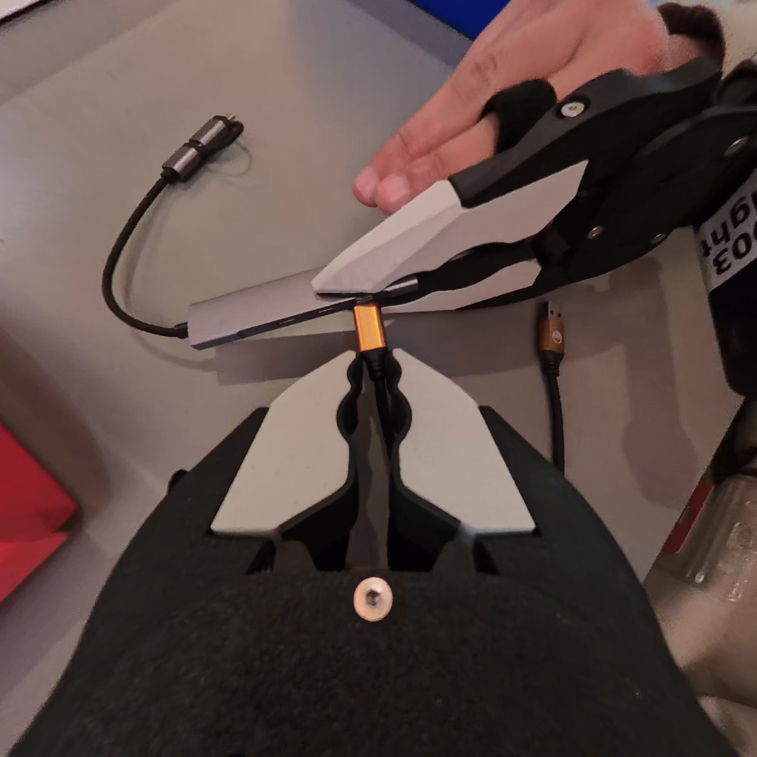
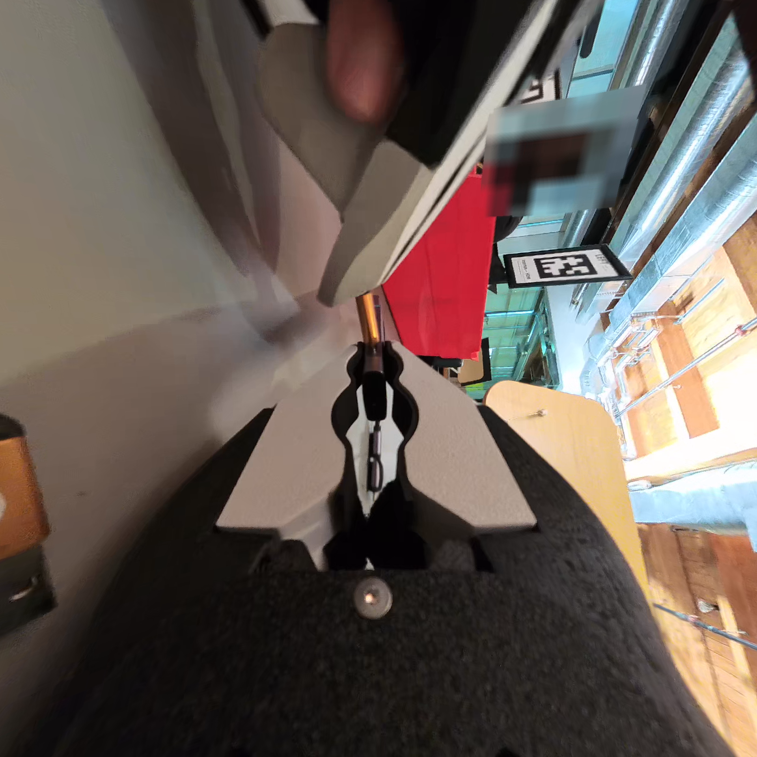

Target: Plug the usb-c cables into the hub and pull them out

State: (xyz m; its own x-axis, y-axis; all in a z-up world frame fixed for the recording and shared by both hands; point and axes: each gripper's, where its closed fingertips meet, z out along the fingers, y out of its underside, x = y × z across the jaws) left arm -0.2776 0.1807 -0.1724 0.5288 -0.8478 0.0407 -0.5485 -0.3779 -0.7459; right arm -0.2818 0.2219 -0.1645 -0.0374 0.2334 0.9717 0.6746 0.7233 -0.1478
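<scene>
- Left gripper (image 1: 373, 355): jaws nearly closed, pinched on the black strain relief of a usb-c cable (image 1: 383, 413), just behind its orange plug (image 1: 368, 327).
- Orange plug sticks straight out ahead of the left gripper's tips; its front end meets the long side edge of the hub (image 1: 254, 317). How deep it sits in the port I cannot tell.
- Hub: flat grey slab lying on the grey bench (image 1: 245, 102), crosswise just ahead of the left gripper. Empty slots show along its edge, to the left of the plug.
- Right gripper (image 1: 348, 293) comes in from the right of the left gripper, turned on its side, jaws closed flat over the right end of the hub, one finger above and one below. A hand (image 1: 512, 102) rides on its black body.
- Right wrist view: right gripper (image 2: 373, 348) jaws close together with the hub's thin edge between the tips; the orange plug (image 2: 367, 319) shows just beyond them, and the left gripper looms blurred above.
- Hub's own braided lead (image 1: 123, 254) loops away to the far left and ends in a dark grey connector (image 1: 200, 147) on the bench.
- A second cable with orange plug (image 1: 551, 332) lies loose on the bench to the right of the left gripper, below the right gripper.
- Red object (image 1: 28, 516) at the left edge.
</scene>
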